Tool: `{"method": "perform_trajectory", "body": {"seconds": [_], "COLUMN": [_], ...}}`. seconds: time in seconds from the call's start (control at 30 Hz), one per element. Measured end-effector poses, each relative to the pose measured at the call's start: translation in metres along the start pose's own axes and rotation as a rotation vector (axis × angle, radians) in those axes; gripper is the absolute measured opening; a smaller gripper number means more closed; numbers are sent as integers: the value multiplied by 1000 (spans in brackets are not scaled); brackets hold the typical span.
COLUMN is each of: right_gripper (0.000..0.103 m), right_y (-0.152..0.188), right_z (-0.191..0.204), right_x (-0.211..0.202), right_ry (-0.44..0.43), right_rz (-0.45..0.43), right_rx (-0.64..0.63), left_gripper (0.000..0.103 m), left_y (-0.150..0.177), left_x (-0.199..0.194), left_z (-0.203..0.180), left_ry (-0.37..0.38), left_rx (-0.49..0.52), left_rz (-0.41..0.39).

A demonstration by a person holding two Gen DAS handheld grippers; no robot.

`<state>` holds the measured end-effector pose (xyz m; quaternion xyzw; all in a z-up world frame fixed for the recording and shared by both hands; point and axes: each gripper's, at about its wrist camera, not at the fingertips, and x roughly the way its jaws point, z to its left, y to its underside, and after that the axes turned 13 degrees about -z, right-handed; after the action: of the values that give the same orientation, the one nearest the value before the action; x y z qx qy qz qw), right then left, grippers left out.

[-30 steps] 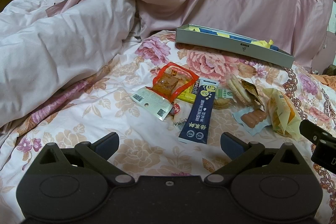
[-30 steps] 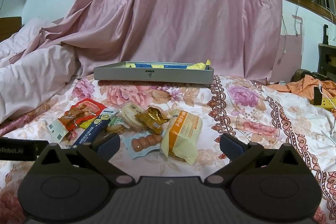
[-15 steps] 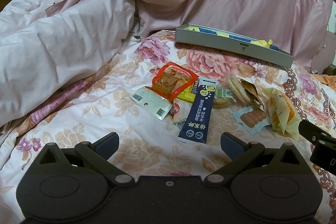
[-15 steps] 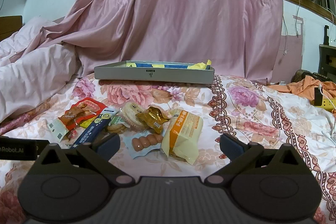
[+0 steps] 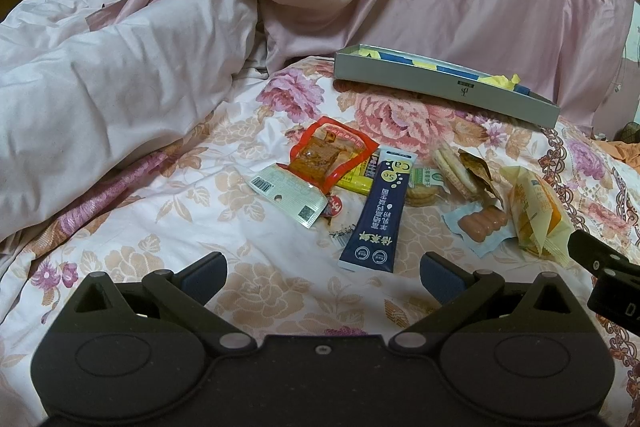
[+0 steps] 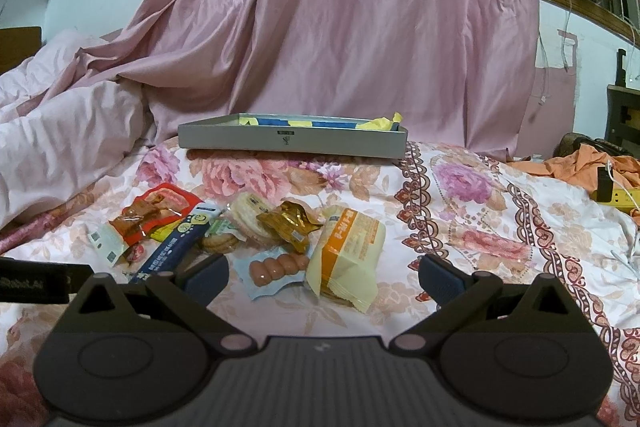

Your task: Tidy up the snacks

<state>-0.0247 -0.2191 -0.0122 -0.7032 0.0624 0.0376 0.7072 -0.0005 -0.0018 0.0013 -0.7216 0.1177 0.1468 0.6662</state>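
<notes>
Snack pile (image 5: 404, 191) located on the floral bedsheet (image 5: 248, 227), mid-bed, short of the grey tray (image 5: 444, 89).

Navy stick pack (image 5: 378, 215) laid lengthwise, upper end resting on the yellow pack (image 5: 354, 182). Red-edged pouch (image 5: 332, 155) positioned left of the stick pack, overlapping a silver barcode sachet (image 5: 290, 194). Round crackers (image 5: 450, 171) and a brown-gold wrapper (image 5: 478, 173) placed right of the stick pack, touching each other. Small sausage pack (image 5: 480, 225) set on its pale blue wrapper, just beside the yellow-orange cake pack (image 5: 534, 209) at the right end of the pile.

From the right wrist view: same pile (image 6: 256, 231) seen lower, cake pack (image 6: 346, 255) nearest, sausage pack (image 6: 278, 267) to its left, navy stick pack (image 6: 178, 247) partly hidden behind the left finger.

Grey tray (image 6: 292, 141) seated at the far edge of the sheet, against the pink curtain (image 6: 340, 27); blue and yellow contents visible above the rim, not identifiable.

Left gripper (image 5: 322, 277) spread wide, empty, held above the sheet near the stick pack's lower end. Right gripper (image 6: 322, 279) also spread wide, empty, near the cake pack and sausage pack. Right gripper edge (image 5: 600, 267) visible at the far right of the left wrist view.

Pink duvet (image 5: 100, 87) bunched along the left. Orange cloth (image 6: 576, 167) lying at the far right.
</notes>
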Motion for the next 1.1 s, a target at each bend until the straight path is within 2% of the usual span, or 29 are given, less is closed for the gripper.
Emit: {"method": "perform_trajectory", "body": {"seconds": [0.13, 0.27, 0.4, 0.6, 0.83, 1.1], "right_gripper": [103, 103, 103, 103, 103, 103], "right_y": [1, 3, 0, -14, -15, -9], "right_z": [0, 4, -3, -22, -45, -54], "right_x": [2, 11, 13, 32, 63, 88], "right_ry": [18, 41, -4, -56, -102, -123], "right_rz": [16, 83, 83, 93, 98, 80], "right_rx": [-10, -41, 1, 58, 31, 65], "left_gripper": [102, 102, 102, 102, 102, 102], "left_y": [0, 2, 0, -9, -16, -20], "left_x": [-1, 7, 23, 42, 64, 89], "left_z": [0, -4, -8, -17, -26, -35], "left_ry": [1, 13, 44, 110, 157, 217], "left_rx": [1, 11, 33, 82, 121, 156], "left_rz": [3, 26, 54, 48, 49, 59]}}
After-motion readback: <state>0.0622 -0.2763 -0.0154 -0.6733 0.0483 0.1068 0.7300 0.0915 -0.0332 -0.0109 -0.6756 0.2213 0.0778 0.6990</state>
